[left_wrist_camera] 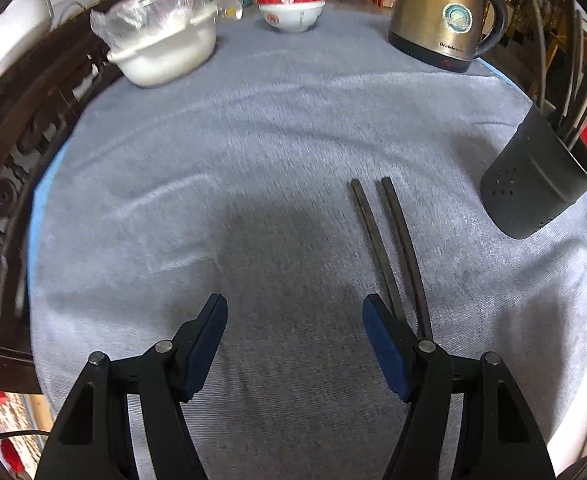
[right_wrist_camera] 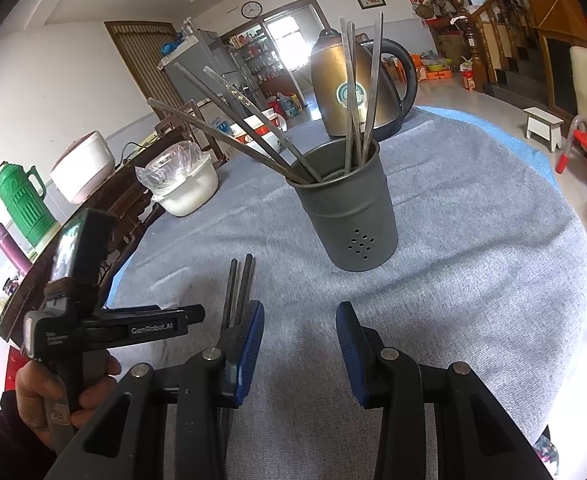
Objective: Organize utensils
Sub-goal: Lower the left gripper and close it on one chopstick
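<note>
Two chopsticks (left_wrist_camera: 389, 240) lay side by side on the counter (left_wrist_camera: 253, 140) near the holder (right_wrist_camera: 347, 208). Both grippers' fingers stood apart, empty; the left gripper (left_wrist_camera: 295, 344), offset, might catch only one stick.

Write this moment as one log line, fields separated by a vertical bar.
left gripper: open, empty | right gripper: open, empty | two chopsticks: flat on cloth, beside left gripper | holder: upright, chopsticks inside

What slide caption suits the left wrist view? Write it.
Open left hand-held gripper over the cloth, two dark chopsticks at its right finger, grey holder beyond.
</note>
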{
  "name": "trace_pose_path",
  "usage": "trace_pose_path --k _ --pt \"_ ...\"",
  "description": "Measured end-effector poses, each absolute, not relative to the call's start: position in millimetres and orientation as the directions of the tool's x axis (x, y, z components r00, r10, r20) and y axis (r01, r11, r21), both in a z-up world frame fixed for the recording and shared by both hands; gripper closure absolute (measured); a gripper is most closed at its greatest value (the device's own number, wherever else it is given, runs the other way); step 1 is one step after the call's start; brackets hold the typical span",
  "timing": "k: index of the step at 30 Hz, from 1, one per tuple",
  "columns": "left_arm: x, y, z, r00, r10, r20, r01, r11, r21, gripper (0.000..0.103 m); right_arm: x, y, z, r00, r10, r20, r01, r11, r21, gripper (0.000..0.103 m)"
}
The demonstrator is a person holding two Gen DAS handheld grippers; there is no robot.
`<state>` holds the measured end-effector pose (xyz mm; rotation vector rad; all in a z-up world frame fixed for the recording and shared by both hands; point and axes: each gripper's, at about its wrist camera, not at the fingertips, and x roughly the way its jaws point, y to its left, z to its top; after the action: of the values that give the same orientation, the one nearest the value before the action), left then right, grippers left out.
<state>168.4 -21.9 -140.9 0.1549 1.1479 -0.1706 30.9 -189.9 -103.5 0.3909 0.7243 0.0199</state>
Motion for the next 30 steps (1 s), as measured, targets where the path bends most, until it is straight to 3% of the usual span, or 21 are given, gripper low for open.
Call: trace_pose_path --k 7,22,25,30 --pt "172.1 -29.6 -145.7 0.364 -0.137 -0.921 0.227 0.972 -0.055 0.032 30.8 -190.6 -103.6 0.752 0.152 -0.641 0.117 0.926 0.358 0.062" --pt "176.8 -34.0 -159.7 0.33 -0.192 -0.924 0.255 0.961 -0.109 0.033 27.7 -192.8 -102.1 0.757 0.149 -0.636 0.12 0.925 0.36 0.062" --pt "176.0 -31.6 -157.8 0.33 -0.208 -0.921 0.268 0.956 -0.12 0.04 27.6 -192.6 -102.0 0.756 0.149 -0.637 0.121 0.925 0.36 0.062" --pt "177.6 -27.1 -156.6 0.323 -0.239 -0.916 0.294 0.945 -0.143 0.066 28.0 -191.7 -101.7 0.755 0.149 -0.638 0.119 0.927 0.356 0.062"
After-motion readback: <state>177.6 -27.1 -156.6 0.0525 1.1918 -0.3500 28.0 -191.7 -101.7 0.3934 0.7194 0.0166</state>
